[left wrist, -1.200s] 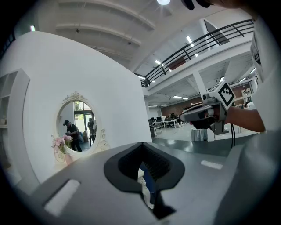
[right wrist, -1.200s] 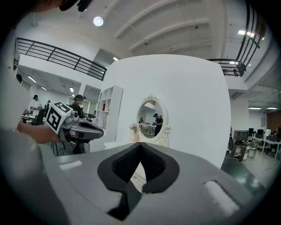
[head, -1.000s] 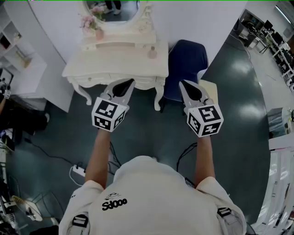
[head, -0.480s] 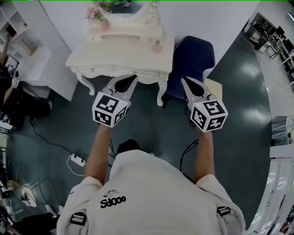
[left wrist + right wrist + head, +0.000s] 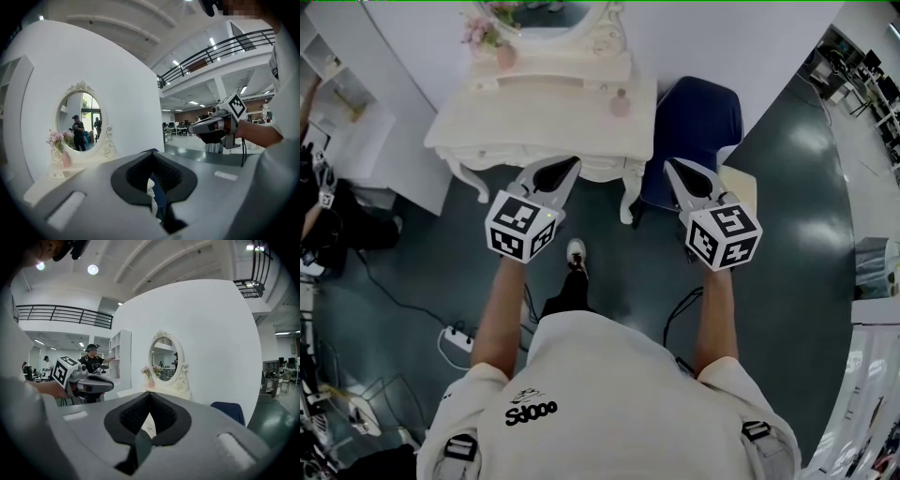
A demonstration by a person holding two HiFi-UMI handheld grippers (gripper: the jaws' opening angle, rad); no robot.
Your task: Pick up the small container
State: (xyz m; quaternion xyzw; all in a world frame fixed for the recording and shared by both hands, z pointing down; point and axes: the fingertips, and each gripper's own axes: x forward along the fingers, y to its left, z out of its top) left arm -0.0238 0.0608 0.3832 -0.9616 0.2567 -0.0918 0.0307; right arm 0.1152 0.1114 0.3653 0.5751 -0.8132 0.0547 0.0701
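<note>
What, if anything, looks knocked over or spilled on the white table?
Nothing stands out. The flower vase and the small container both seem to stand upright on the dressing table, and no spill shows.

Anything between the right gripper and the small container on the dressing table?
Nothing visible. The container sits exposed near the right end of the table, ahead of the right gripper; the chair stands off to the side.

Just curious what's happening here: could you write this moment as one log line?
left claw: shut, empty | right claw: shut, empty | small pink bottle: on dressing table, untouched
</note>
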